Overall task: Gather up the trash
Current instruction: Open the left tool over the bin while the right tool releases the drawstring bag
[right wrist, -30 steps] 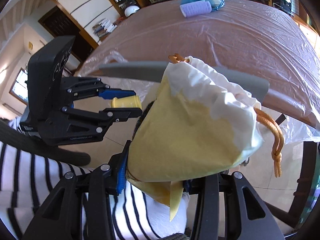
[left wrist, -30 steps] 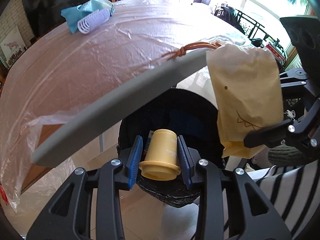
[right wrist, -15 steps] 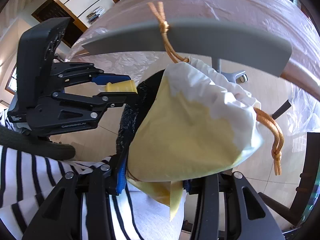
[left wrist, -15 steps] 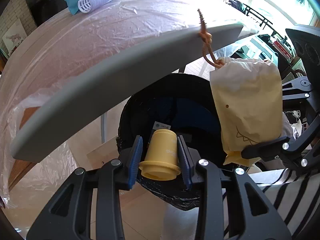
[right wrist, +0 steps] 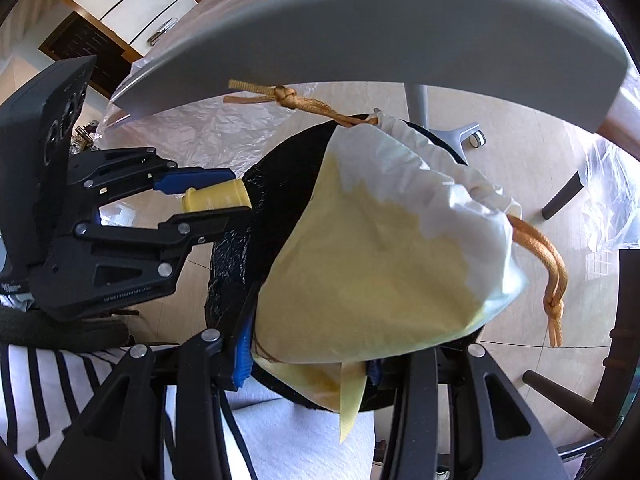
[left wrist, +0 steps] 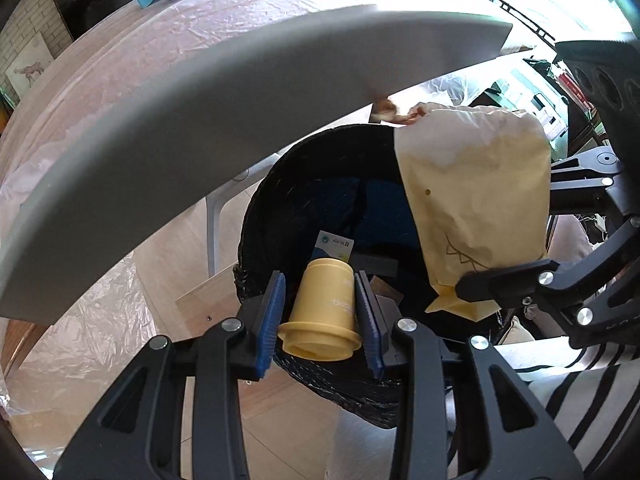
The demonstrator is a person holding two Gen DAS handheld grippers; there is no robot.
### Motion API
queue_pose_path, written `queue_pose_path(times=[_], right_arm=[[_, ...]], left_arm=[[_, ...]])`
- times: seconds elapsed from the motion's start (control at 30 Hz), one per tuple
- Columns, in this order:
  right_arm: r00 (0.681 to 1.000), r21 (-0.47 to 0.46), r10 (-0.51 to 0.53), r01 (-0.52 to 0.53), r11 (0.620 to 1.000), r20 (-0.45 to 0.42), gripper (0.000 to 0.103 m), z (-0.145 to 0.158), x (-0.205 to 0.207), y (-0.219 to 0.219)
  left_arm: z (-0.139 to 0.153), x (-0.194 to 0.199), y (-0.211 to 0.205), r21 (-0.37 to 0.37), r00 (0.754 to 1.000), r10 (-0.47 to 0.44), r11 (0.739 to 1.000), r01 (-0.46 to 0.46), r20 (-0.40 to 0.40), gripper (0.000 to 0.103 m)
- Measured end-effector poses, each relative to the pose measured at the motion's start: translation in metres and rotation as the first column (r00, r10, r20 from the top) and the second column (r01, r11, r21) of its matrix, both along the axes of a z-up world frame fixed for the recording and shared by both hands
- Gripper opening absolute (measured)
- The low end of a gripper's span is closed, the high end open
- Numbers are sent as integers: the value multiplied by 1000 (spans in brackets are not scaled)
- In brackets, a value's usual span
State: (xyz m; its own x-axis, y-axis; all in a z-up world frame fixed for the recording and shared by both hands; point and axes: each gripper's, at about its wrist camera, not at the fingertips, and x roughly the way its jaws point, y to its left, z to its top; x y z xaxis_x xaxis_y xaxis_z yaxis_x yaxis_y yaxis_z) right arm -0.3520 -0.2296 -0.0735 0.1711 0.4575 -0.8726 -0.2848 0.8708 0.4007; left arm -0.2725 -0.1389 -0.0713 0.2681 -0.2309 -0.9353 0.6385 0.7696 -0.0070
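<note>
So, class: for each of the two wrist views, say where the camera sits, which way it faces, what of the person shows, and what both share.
Left wrist: on the left gripper, facing down into the black bin, holding a yellow cup; striped clothing shows.
Right wrist: on the right gripper, facing the bin past its yellow drawstring bag; striped clothing shows.
Shared: bin, cup, bag, grey board, each other's gripper.

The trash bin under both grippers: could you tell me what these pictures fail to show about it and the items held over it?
- Trash bin floor: in the left wrist view, the yellow cup and darkness hide most of it.
- Bin in the right wrist view: the yellow drawstring bag covers most of the opening.
- Bag contents: its mouth is cinched.
- Cup print: too small to read.
</note>
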Motion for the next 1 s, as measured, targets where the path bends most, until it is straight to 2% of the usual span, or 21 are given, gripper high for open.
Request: queue_pose_path(times=[0.3,0.93,1.0], right_arm=[[1000,-24,8,-8,1000,-25,42,-12,5,8],[1000,-75,-13,11,997,-28,42,-14,6,12],[1000,-62,-18,16,998,-21,46,-13,5,13]], left_arm=[[-4,3,-4,12,1000,-2,1000,2,3,37],[-8,6,-8,15,1000,-16,1000,16,4,37],[-6,4,-8,-6,1000,-26,1000,26,6,37]])
